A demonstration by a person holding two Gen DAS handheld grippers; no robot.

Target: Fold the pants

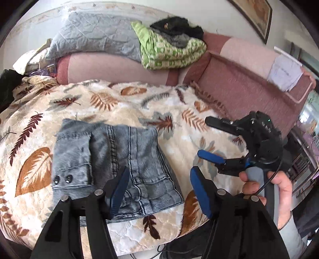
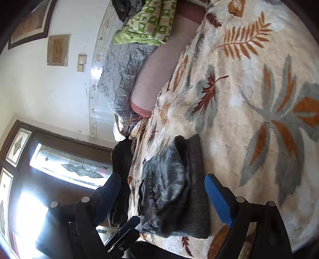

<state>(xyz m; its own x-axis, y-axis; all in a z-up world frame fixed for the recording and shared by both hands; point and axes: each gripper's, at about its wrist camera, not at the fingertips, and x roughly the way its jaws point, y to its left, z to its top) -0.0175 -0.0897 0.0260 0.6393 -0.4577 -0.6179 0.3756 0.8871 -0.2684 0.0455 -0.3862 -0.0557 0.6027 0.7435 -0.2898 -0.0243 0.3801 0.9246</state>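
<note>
- Nearest, left gripper (image 1: pixel 158 188): blue-padded fingers spread wide apart with nothing between them, poised above the near edge of the pants.
- Pants (image 1: pixel 117 165): grey washed denim, folded into a compact rectangular stack, lying flat on the blanket at about 10 o'clock from the left gripper; two dark buttons show on the left flap, and the left finger overlaps the stack's near edge in this view. In the right wrist view the pants (image 2: pixel 171 191) sit between the two fingers, with a darker ribbed layer along one side.
- Right gripper (image 1: pixel 203 137): held in a hand (image 1: pixel 275 191) at 3 o'clock from the pants, apart from them, above the blanket; fingers parted, holding nothing. Its own view confirms the wide gap (image 2: pixel 162 199).
- Blanket (image 1: pixel 123 103): cream plush with brown, orange and grey leaf print, covering the surface under the pants.
- Sofa back (image 1: pixel 239 83): pink, at 1 o'clock beyond the blanket.
- Green patterned quilt (image 1: pixel 169 53): folded, on the cushions at 12 o'clock.
- Grey quilt (image 1: pixel 93 35): at 11 o'clock, beside the green one.
- Framed picture (image 1: pixel 257 14): on the wall, 1 o'clock, farthest.
</note>
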